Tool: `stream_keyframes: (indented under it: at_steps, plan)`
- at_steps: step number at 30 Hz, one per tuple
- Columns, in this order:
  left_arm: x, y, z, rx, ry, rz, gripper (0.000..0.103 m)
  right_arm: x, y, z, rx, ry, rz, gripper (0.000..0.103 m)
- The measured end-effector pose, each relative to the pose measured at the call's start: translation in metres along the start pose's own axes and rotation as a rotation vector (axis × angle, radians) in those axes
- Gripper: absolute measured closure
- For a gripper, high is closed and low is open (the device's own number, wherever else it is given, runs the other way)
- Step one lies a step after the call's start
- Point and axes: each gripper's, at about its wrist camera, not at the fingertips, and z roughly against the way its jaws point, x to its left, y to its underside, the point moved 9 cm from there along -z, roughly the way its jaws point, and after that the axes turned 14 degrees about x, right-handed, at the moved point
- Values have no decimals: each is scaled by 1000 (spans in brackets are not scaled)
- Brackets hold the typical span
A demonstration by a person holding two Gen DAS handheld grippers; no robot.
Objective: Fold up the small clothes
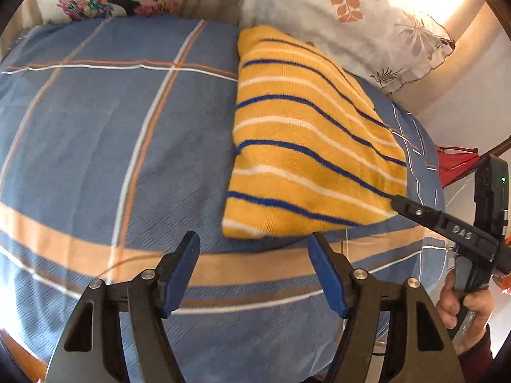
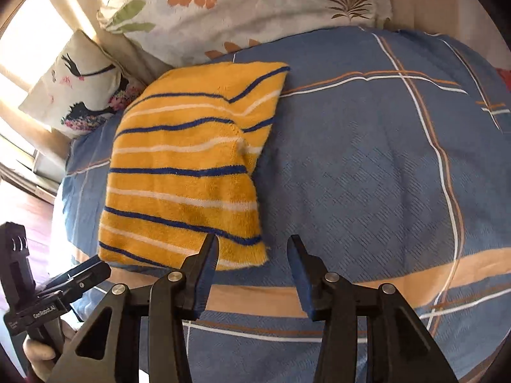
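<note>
Lying folded on the blue plaid bedspread [image 1: 95, 134], the yellow striped garment [image 1: 306, 146] sits toward the pillow end of the bed, its far edge near the leaf-print pillow [image 1: 351, 22] and its near edge just short of the broad orange band in the bedspread.

From its own camera, the left gripper [image 1: 254, 239] stands open above the bedspread with nothing between its blue pads [image 1: 180, 274]; the right fingertip shows just at the garment's near edge, though whether it touches cannot be told.

The right gripper [image 2: 252, 242] is also parted, jaws about halfway apart and holding nothing. Its left fingertip overlaps the garment's near edge close to the near right corner, while the other finger is over bare bedspread. In the left wrist view one finger tip of this gripper lies against that same corner of the garment.

A floral cushion [image 2: 80, 89] leans at the far corner of the bed beside the pillow. A hand [image 1: 463, 309] grips the right gripper's handle.
</note>
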Motion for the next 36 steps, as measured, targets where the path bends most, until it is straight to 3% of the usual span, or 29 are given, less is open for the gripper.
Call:
stream_keyframes:
  at_steps: [6, 7, 8, 9, 13, 17, 20, 22, 23, 24, 27, 29, 33, 36]
  plan:
    - [4, 22, 15, -18, 41, 25, 33, -2, -19, -2, -26, -136, -51, 51]
    - [5, 24, 18, -20, 32, 27, 33, 2, -26, -10, 1, -175, -47, 60]
    - [5, 26, 21, -25, 28, 29, 33, 5, -35, -16, 30, -199, -42, 90]
    - [-2, 22, 19, -30, 31, 30, 33, 7, -43, -17, 45, -203, -40, 90]
    - [-4, 26, 28, -56, 13, 26, 33, 14, -69, 9, -32, -155, -26, 92]
    - [2, 33, 30, -54, 3, 39, 33, 8, -73, 5, -42, -116, -44, 92]
    - [5, 35, 30, -50, 3, 47, 33, 2, -55, -20, 22, -89, -43, 88]
    - [8, 35, 31, -51, 5, 50, 33, -3, -48, -14, 13, -76, -40, 67]
    - [10, 34, 32, -53, 5, 52, 33, -10, -44, -11, 19, -58, -57, 45]
    - [11, 33, 32, -54, 4, 54, 33, -16, -41, -5, 9, -41, -77, 41]
    - [13, 28, 33, -64, -2, 52, 33, -28, -32, 30, -98, 35, -104, 41]
    - [11, 23, 32, -72, -5, 42, 33, -14, -23, 54, -171, 26, -76, 41]
    - [2, 15, 36, -113, -51, 18, 33, 15, 3, 53, -148, 27, -3, 41]
    - [-8, 9, 53, -212, -158, -44, 33, 9, 32, 36, -102, 157, 27, 41]
